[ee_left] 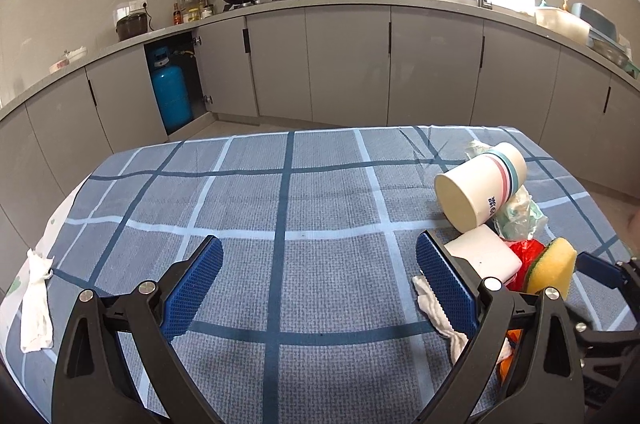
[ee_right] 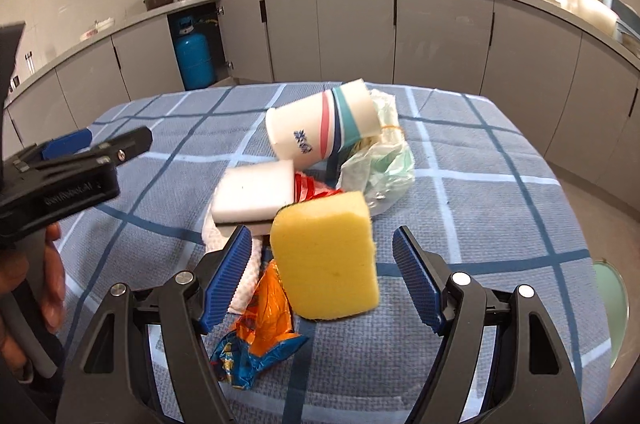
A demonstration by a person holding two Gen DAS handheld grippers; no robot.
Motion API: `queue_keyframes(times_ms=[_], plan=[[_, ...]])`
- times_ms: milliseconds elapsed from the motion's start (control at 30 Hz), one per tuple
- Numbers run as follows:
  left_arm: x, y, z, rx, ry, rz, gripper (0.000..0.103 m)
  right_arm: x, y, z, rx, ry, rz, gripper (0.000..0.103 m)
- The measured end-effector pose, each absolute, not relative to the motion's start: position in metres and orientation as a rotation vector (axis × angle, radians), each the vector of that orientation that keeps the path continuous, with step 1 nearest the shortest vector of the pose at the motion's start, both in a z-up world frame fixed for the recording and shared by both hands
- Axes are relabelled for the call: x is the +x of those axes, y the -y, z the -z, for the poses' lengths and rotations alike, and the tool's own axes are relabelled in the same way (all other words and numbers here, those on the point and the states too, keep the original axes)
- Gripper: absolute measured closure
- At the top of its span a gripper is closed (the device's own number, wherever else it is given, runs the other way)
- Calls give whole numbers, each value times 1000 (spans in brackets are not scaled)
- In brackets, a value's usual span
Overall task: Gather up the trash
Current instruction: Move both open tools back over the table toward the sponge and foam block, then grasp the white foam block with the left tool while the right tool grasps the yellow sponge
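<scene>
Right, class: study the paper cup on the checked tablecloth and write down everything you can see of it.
The paper cup is white, seemingly thin card, with pink, teal and dark blue bands near its base and small blue printed characters on its side. It lies tipped over, its open mouth showing an empty cream inside. It rests against a crumpled plastic bag, close above a white sponge block. No gripper touches it.

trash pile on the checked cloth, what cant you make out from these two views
- Orange snack wrapper: right wrist view, partly under the yellow sponge; left wrist view, mostly behind a finger of the left gripper.
- Paper cup: printed characters too small to read.
- Red bag: mostly covered by the white sponge.
- Green object: cut off at the right edge.
- Right gripper: open; sponge contact unclear.
</scene>
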State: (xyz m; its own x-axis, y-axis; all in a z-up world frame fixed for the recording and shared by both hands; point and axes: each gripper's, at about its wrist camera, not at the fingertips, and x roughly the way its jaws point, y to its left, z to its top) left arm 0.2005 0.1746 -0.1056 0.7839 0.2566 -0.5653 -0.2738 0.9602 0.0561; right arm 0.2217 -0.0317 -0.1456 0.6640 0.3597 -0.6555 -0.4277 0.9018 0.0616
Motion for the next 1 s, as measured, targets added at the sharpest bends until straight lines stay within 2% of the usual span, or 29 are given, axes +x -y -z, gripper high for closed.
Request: queue_keyframes(times_ms=[33,100,167,433,1000], plan=[[200,-174,105,-31,-606,-284,7,222,31,148,-105,-726,-450,32],[200,-173,105,-30,-607,-280,7,223,30,150,-108,-737,-463,50],[201,-169,105,-27,-608,-274,8,222,33,148,-100,-726,-467,53],[205,-138,105,-3,-617,-209,7,218,71,130,-46,-653,-381,54],[240,-79,141,13,-739,-86,7,228,124,149,31,-677,-294,53]])
